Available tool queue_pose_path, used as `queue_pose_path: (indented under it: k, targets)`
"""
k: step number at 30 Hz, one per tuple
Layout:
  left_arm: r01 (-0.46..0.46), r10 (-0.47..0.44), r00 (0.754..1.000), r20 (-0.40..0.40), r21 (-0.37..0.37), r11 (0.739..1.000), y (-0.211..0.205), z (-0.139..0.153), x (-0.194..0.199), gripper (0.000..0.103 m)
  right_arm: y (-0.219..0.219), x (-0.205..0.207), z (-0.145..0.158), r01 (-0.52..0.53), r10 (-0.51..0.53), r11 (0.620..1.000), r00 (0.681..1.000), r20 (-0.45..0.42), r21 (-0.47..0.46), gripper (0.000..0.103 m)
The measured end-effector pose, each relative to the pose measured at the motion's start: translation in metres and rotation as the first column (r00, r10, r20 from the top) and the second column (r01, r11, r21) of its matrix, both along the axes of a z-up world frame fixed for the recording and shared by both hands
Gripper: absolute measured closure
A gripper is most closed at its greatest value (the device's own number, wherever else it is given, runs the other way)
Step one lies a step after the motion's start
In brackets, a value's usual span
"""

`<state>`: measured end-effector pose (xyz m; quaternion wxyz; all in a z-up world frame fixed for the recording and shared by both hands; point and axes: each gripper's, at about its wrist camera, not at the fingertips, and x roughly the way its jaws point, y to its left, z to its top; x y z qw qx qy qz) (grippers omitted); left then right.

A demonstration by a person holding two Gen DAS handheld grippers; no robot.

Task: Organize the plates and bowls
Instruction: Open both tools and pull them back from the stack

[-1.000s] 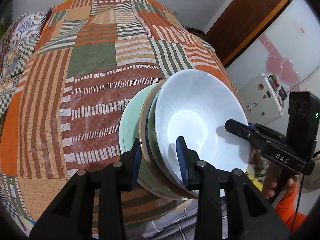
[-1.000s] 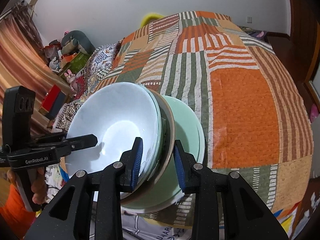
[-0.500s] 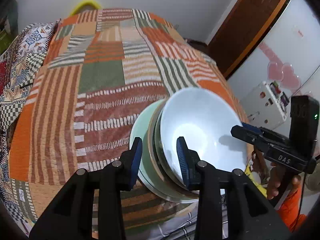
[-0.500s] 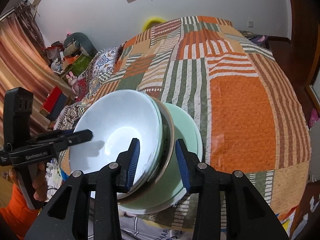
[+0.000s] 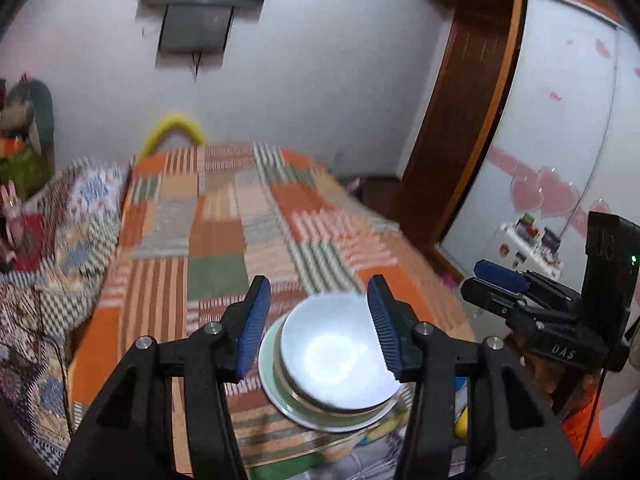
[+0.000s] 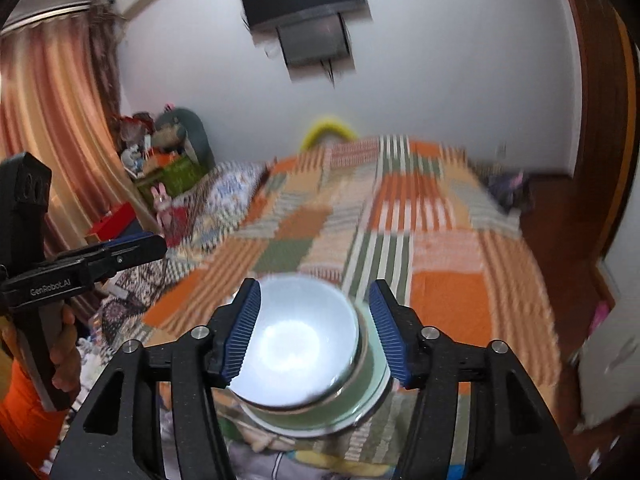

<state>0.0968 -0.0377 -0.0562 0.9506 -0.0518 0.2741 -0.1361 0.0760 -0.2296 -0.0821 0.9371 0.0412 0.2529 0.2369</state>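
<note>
Resting below and ahead of both grippers, the stack sits near the bed's [image 5: 224, 240] front edge: white bowl [image 5: 334, 354] nested atop a brown-rimmed dish, green plate [image 5: 272, 380] at the base. Left gripper [image 5: 318, 324]: jaws opening, nothing between the pads. Right gripper [image 6: 316, 330]: same, jaws opening, no contact w/ stack. Stacking looks done; no loose dishes visible elsewhere, so little appears left.

Bed [image 5: 224, 240], covered by patchwork striped quilt [image 6: 440, 292]. On it, near edge, below and between the tongs: pale green plate [image 5: 276, 384] bearing stacked dishes, white bowl [image 5: 336, 356] uppermost.
</note>
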Motion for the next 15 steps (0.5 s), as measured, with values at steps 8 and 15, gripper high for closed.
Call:
queue_pose_path:
  k: [8, 15]
  targets:
    - [-0.028, 0.029, 0.982, 0.187, -0.01, 1.0, -0.012, 0.052, -0.049, 0.034, -0.005, -0.045, 0.053, 0.029, -0.037, 0.999, 0.976, 0.217, 0.042, 0.032]
    - [-0.102, 0.103, 0.942, 0.321, -0.019, 0.995, -0.015, 0.068, -0.087, 0.002, -0.007, -0.06, 0.067, 0.047, -0.064, 0.997, 0.954, 0.292, 0.064, 0.014]
